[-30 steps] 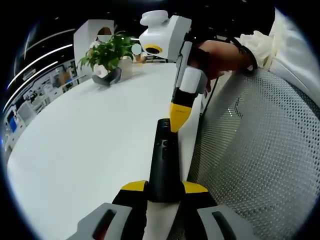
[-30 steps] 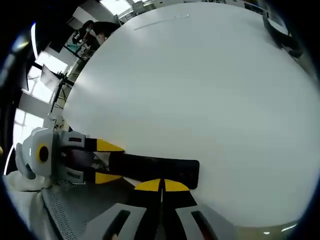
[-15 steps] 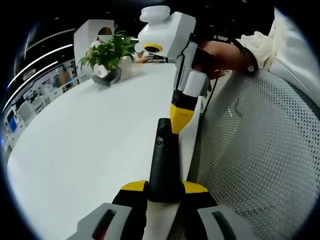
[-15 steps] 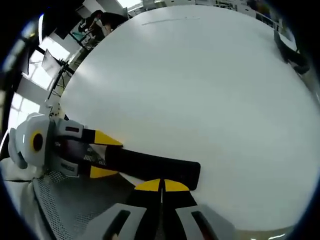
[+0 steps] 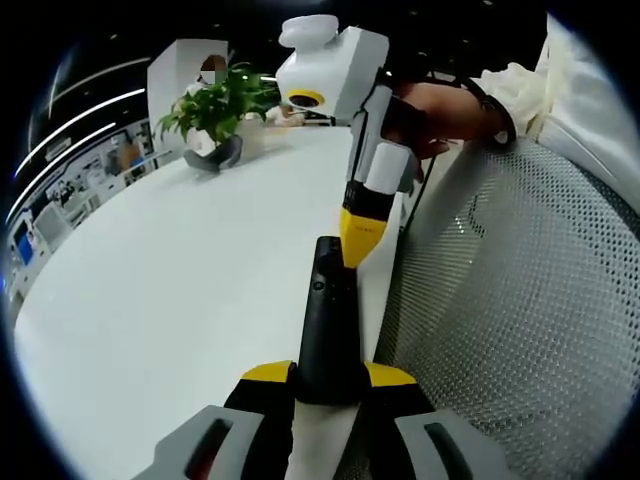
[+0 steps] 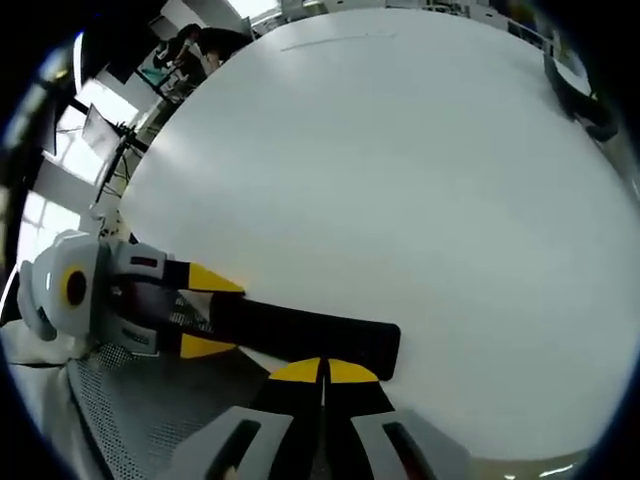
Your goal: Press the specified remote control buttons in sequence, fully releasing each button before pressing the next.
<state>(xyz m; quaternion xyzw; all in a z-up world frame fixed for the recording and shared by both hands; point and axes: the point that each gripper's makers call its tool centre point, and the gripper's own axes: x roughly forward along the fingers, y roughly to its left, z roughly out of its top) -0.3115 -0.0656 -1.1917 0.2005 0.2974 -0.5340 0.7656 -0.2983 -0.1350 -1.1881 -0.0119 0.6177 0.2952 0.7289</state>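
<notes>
A long black remote (image 5: 328,320) points away from me over the white table (image 5: 180,280), its near end clamped between the yellow-tipped jaws of my left gripper (image 5: 328,375). My right gripper (image 5: 358,245) comes down from above in a person's hand (image 5: 440,105), jaws shut, tips resting on the remote's far end at its right edge. In the right gripper view the remote (image 6: 310,335) lies crosswise. My right gripper (image 6: 322,370) touches its near edge close to the button end. My left gripper (image 6: 208,312) holds the other end.
A potted plant (image 5: 215,105) stands at the table's far side. A grey mesh chair (image 5: 520,300) sits right beside the table edge under the remote. In the right gripper view a dark pot (image 6: 575,85) is at the far right of the table (image 6: 400,180).
The remote has rolled slightly in the left gripper, so its buttons show less than a second ago. The right gripper's tips stay at its far end; little else differs.
</notes>
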